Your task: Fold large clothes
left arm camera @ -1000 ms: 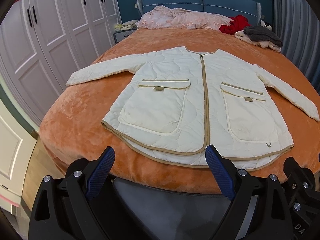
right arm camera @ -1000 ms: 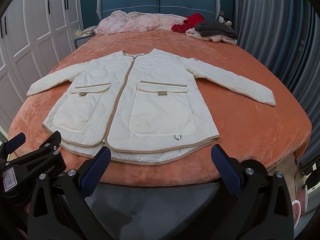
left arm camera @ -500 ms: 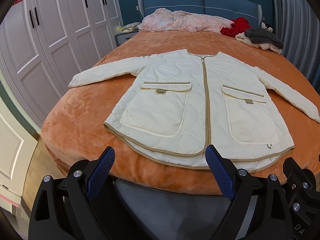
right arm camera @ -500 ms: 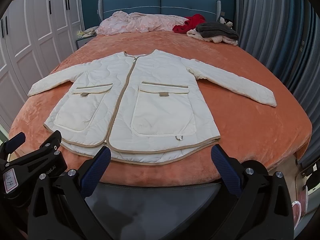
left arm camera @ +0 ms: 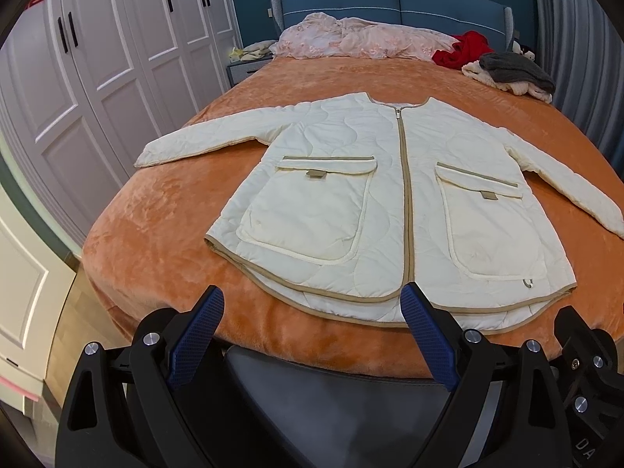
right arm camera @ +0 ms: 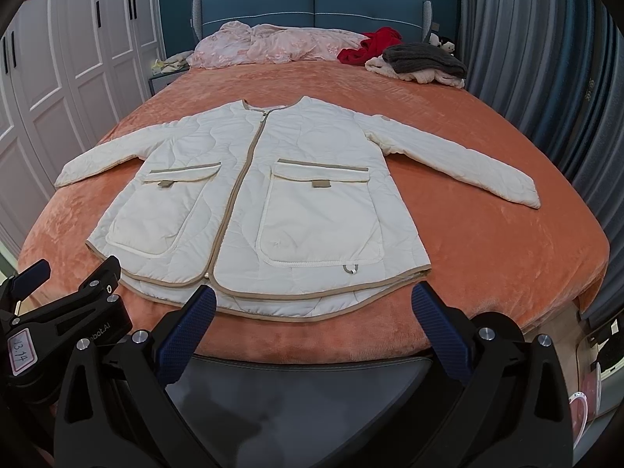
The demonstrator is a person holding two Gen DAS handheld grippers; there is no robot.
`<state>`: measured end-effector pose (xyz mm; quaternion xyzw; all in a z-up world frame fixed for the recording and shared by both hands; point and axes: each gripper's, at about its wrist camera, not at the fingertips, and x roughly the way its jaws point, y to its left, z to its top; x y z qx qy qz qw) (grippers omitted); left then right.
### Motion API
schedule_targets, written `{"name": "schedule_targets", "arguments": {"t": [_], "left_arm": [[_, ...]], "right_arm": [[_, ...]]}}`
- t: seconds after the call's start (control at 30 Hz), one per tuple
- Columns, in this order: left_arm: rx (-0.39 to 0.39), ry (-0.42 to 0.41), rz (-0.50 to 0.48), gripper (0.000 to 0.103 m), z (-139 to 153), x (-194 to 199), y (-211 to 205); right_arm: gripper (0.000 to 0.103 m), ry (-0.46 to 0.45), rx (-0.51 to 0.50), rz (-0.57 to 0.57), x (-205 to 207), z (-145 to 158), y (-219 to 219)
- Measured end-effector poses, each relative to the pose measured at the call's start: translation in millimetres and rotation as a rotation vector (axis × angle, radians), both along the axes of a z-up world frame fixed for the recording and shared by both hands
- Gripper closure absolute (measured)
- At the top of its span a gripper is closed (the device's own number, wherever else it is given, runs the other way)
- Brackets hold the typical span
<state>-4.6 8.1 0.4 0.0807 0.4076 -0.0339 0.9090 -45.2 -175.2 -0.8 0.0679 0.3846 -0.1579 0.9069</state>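
Observation:
A cream quilted jacket (left arm camera: 390, 202) (right arm camera: 265, 202) with tan trim lies flat, front up and zipped, on the orange bed (left arm camera: 156, 226) (right arm camera: 487, 241). Both sleeves are spread out to the sides and the hem faces me. My left gripper (left arm camera: 312, 300) hovers open just short of the hem, near the foot of the bed, with nothing between its blue pads. My right gripper (right arm camera: 312, 296) also stands open in front of the hem, holding nothing. The left gripper's body (right arm camera: 62, 312) shows at the lower left of the right wrist view.
Pink bedding (left arm camera: 351, 37), a red garment (left arm camera: 456, 52) and a grey and cream pile (left arm camera: 511, 72) lie near the blue headboard. White wardrobe doors (left arm camera: 97, 70) line the left side, grey curtains (right arm camera: 546, 58) the right. A dark padded bench (right arm camera: 304, 401) sits below the grippers.
Both grippers have edged slightly forward toward the jacket's hem and tilted a little, so the jacket sits lower in view. The jaws stay open and the jacket has not moved.

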Motion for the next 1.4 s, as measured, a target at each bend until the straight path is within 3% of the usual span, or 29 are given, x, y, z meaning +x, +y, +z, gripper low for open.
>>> {"name": "schedule_targets", "arguments": {"t": [0.93, 1.13, 1.4], "left_arm": [[0.003, 0.005, -0.003, 0.014, -2.9, 1.9, 0.5], [0.012, 0.011, 0.004, 0.014, -7.7, 18.4, 4.2], [-0.007, -0.006, 0.066, 0.014, -15.5, 62.8, 4.2]], "right_arm": [[0.005, 0.008, 0.007, -0.005, 2.2, -1.7, -2.0], [0.005, 0.013, 0.116, -0.089, 11.2, -14.4, -61.5], [0.005, 0.016, 0.345, -0.357, 36.2, -43.8, -228.0]]}}
